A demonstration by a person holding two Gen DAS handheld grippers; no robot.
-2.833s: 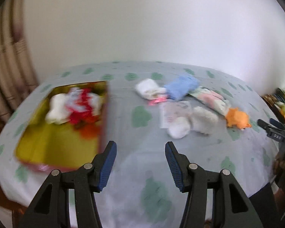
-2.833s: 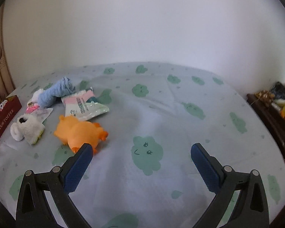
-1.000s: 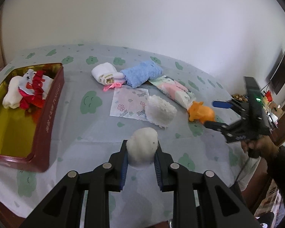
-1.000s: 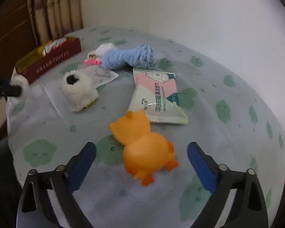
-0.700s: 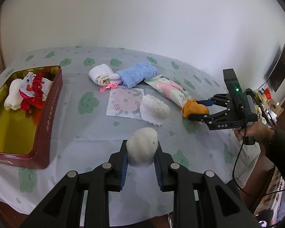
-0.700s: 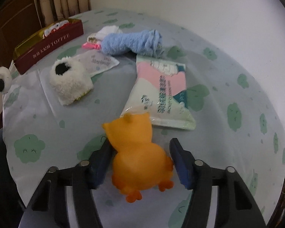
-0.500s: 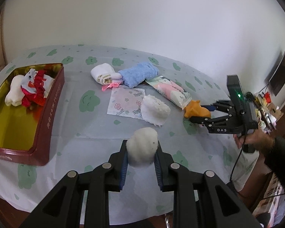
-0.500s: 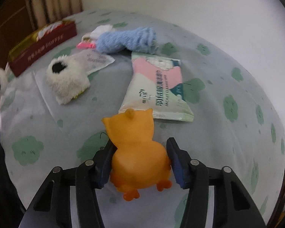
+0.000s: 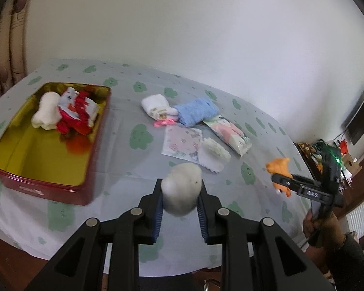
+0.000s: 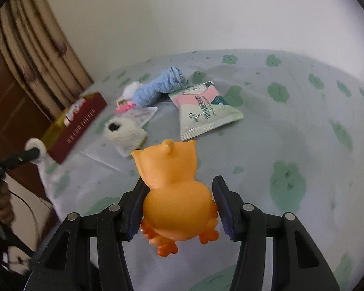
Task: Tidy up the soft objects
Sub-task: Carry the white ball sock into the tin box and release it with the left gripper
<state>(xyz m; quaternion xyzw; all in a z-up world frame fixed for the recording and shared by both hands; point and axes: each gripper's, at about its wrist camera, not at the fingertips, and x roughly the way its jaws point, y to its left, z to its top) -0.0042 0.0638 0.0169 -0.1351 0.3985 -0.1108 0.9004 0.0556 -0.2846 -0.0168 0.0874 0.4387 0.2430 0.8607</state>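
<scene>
My left claw is clamped on a white puff; my right claw grips the orange toy, both above the surface.

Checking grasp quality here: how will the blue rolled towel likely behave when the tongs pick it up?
The blue rolled towel looks fluffy, so probably light and compressible. Its loose end suggests it may unroll or sag if gripped at one end. Unlikely to slip: fuzzy surface.
</scene>
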